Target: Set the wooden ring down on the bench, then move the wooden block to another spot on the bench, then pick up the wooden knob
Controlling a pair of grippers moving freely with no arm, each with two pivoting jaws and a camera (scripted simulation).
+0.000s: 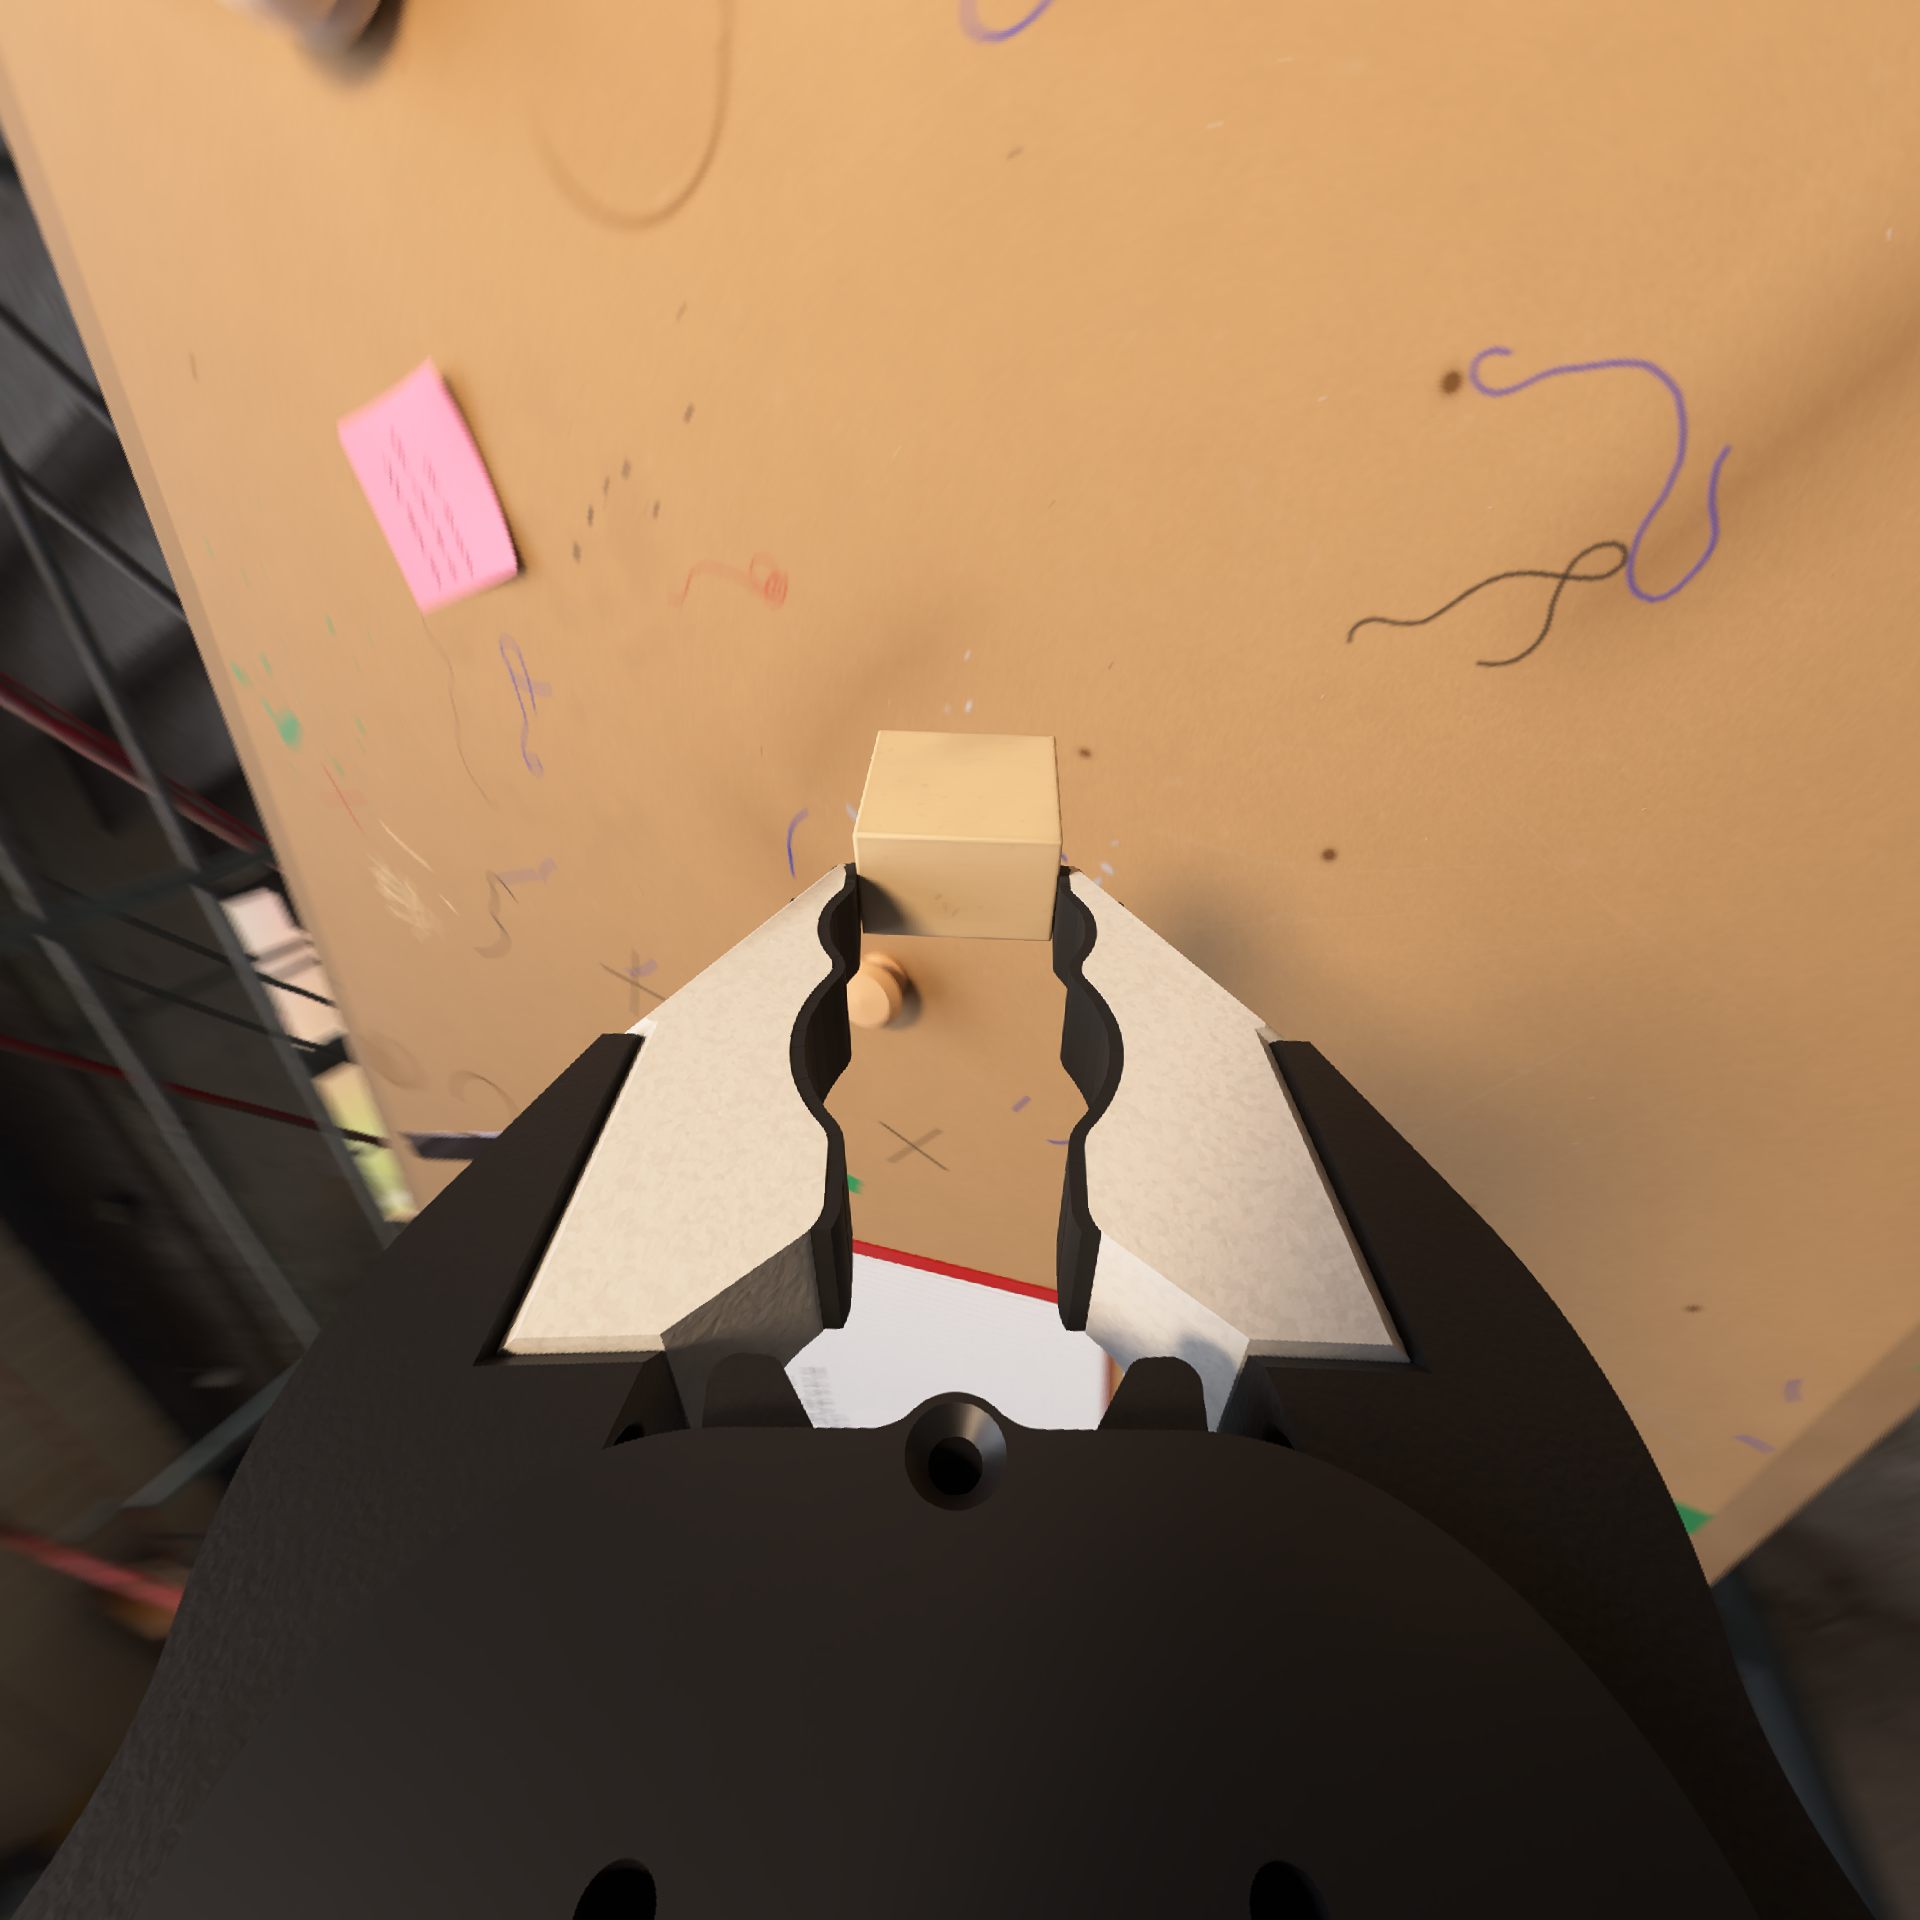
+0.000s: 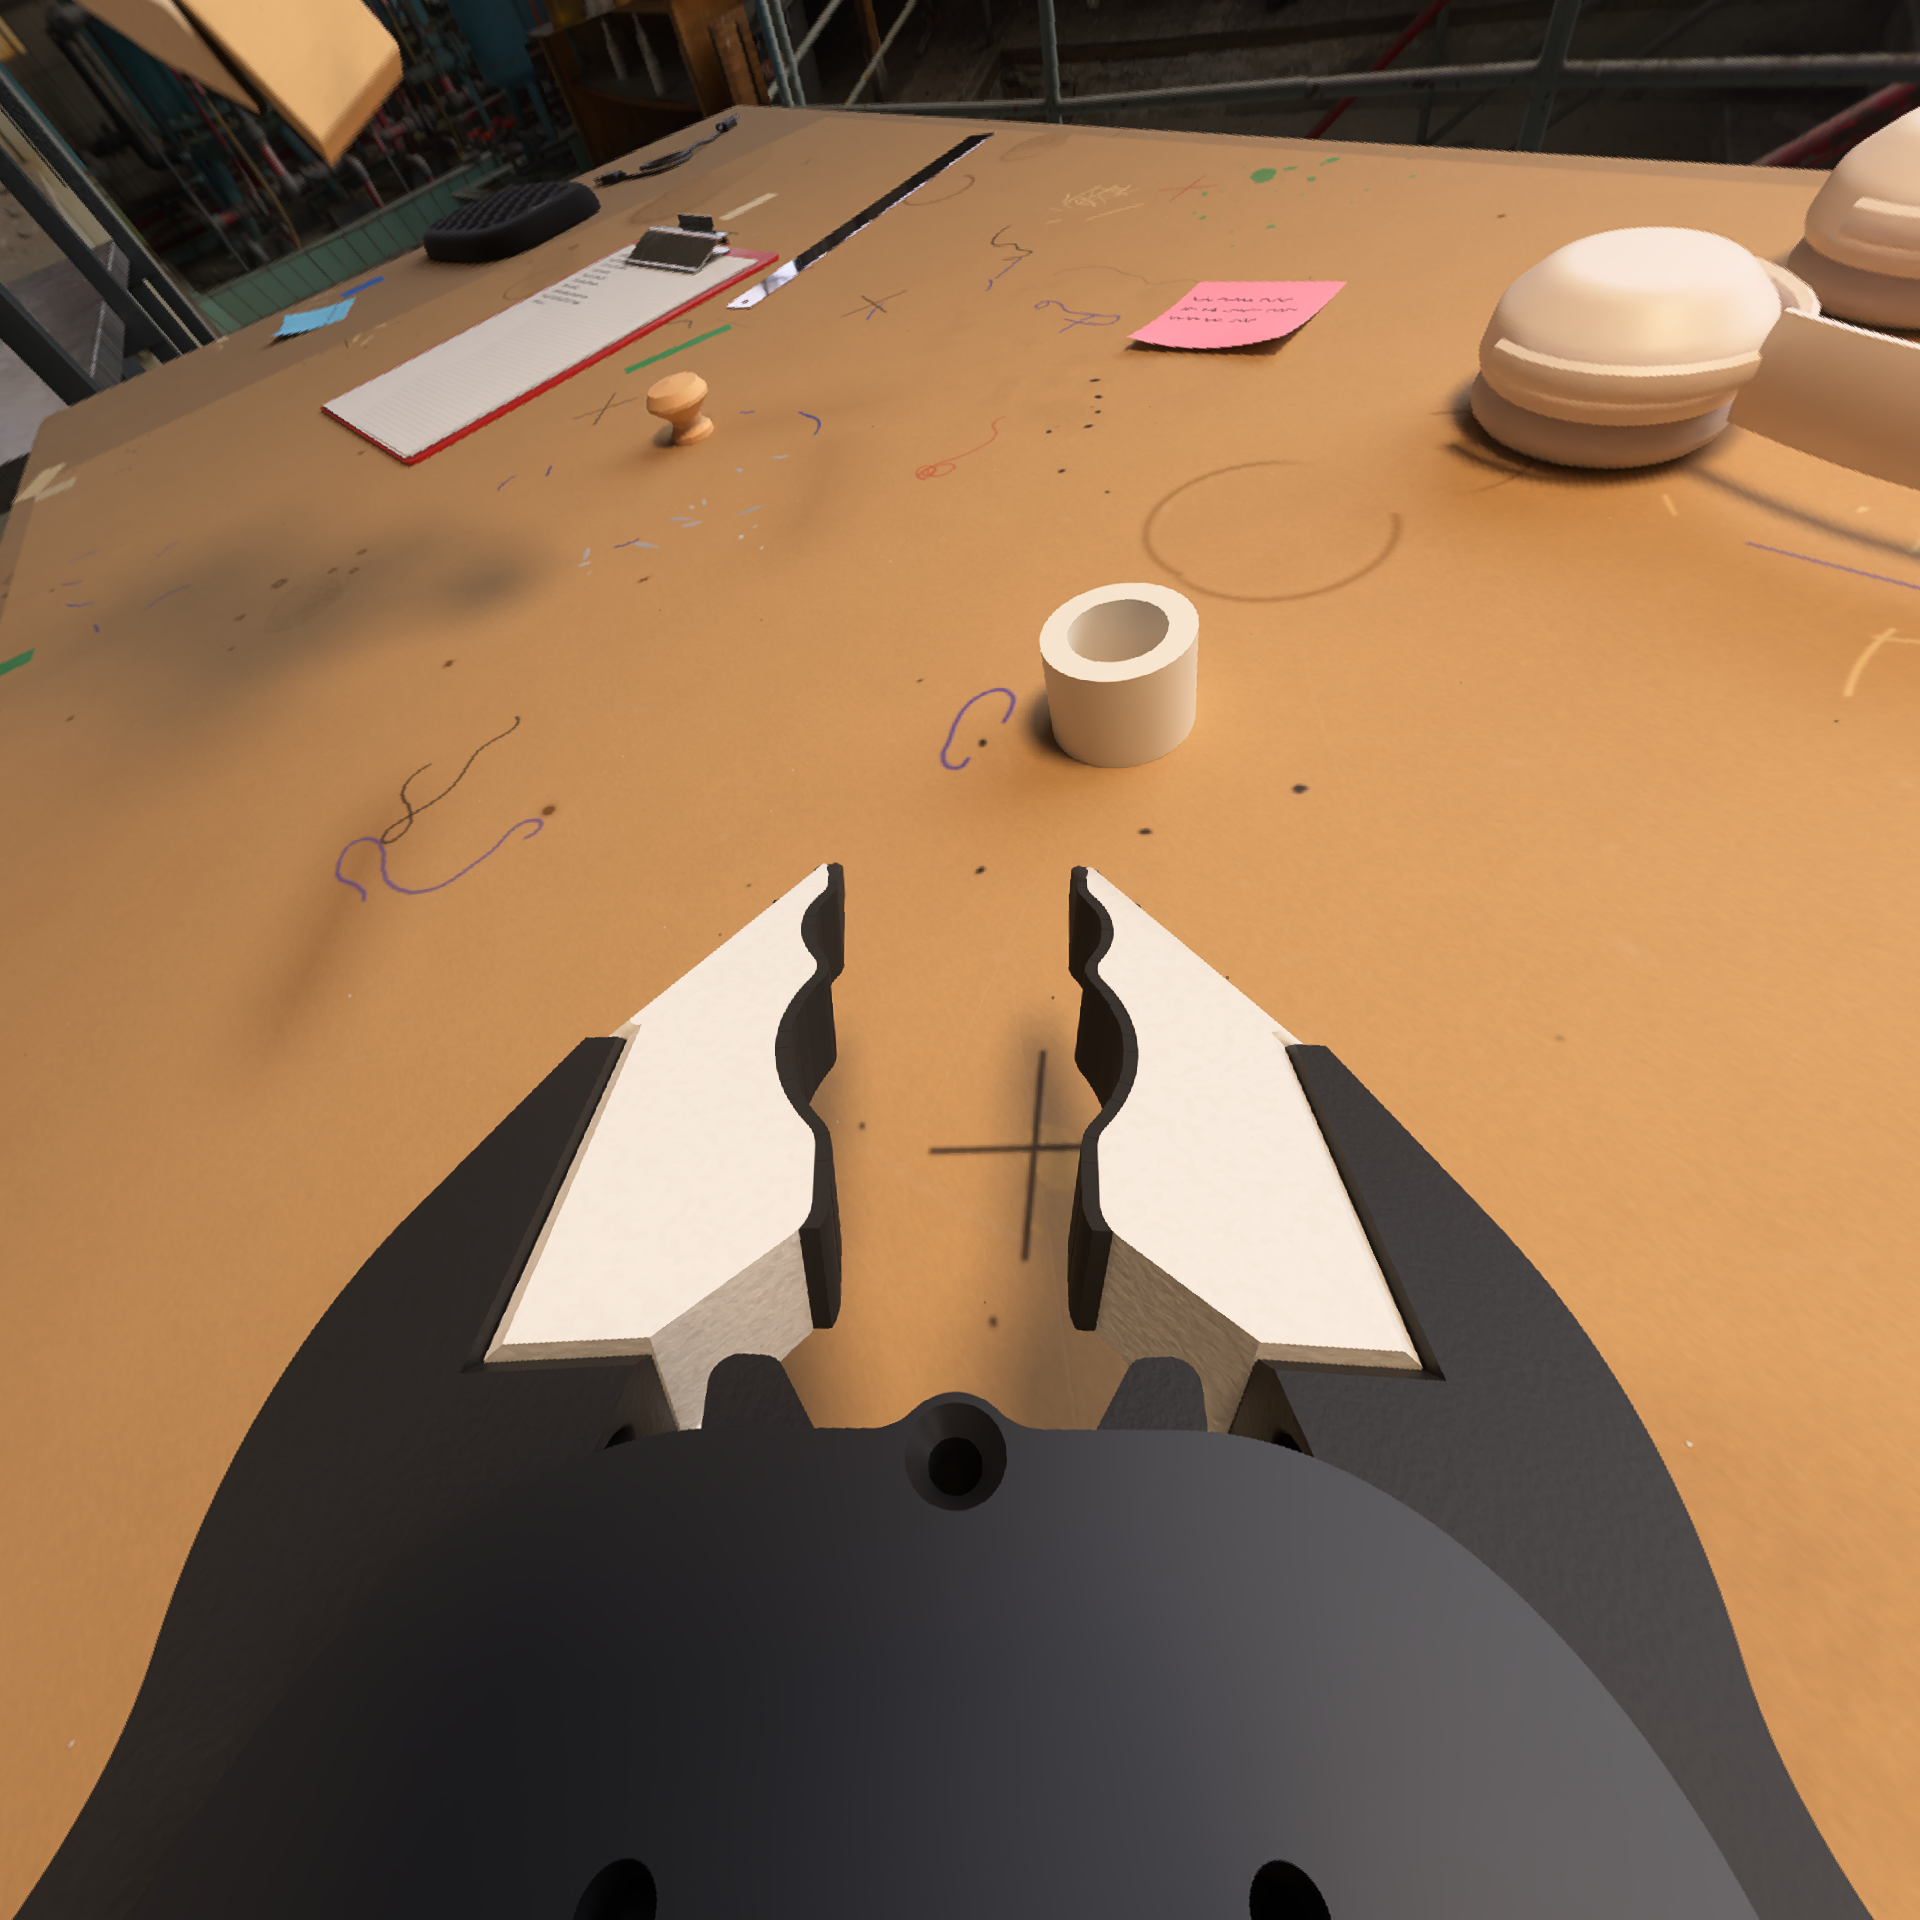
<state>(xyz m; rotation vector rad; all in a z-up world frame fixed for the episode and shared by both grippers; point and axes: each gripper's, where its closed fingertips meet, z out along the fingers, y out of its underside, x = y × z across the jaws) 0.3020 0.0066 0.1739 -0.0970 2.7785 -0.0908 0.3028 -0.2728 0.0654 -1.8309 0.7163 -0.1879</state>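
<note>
Your left gripper (image 1: pixel 956 883) holds the block (image 1: pixel 958 836) by its fingertips, one on either side of its near end, and carries it clear above the bench (image 1: pixel 1143 364). Most of the block juts past the tips. Your right gripper (image 2: pixel 956 873) is empty, its fingers parted to a middling gap over bare bench (image 2: pixel 1558 1039).

Take the ring (image 2: pixel 1120 673) as your landmark in the right wrist view. It stands upright on the bench, hole facing up, just ahead of the right fingertips and a little to their right, apart from them. The knob (image 2: pixel 680 407) stands on its narrow foot well beyond the ring and to its left, near the red-edged clipboard (image 2: pixel 540 353). A pink note (image 2: pixel 1236 312) lies far beyond the ring, slightly to its right. A pale rounded object (image 2: pixel 1621 348) sits on the bench to the ring's right and farther off. A black pad (image 2: pixel 509 220) lies past the clipboard, near the far edge.

In the left wrist view you see the knob (image 1: pixel 878 990) down on the bench, between the left fingers and under the block. The clipboard (image 1: pixel 956 1340) shows deeper between the fingers. The pink note (image 1: pixel 428 486) lies up and left of the block. The ring cannot be made out in this view.
</note>
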